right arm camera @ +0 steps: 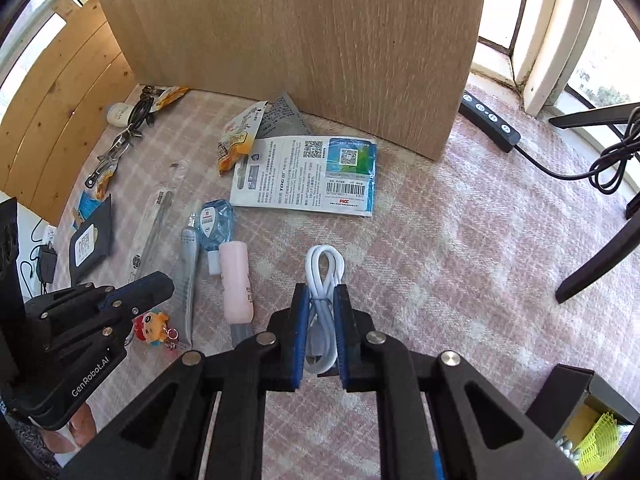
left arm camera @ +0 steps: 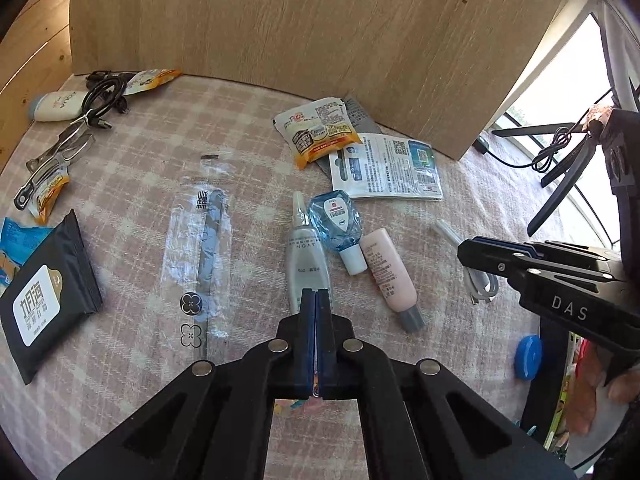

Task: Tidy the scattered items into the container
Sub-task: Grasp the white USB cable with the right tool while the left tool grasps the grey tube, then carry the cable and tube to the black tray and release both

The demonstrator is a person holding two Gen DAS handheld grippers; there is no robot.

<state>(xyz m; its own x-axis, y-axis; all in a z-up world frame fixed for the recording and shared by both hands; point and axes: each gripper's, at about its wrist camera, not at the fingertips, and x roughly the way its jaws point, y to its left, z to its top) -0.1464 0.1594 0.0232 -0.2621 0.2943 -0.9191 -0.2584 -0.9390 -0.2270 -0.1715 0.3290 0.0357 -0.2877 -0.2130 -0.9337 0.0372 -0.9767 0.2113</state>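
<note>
My right claw (right arm camera: 323,312) is clamped on the white cable (right arm camera: 324,276), coil sticking out past the tips. Left claw (left arm camera: 316,304) is pinched tight; a small cartoon keychain (right arm camera: 151,328) sits right at it, but I can't tell if it's gripped. Tubes and the blue bottle (left arm camera: 338,220) lie between them on the checked table (right arm camera: 460,240).
</note>
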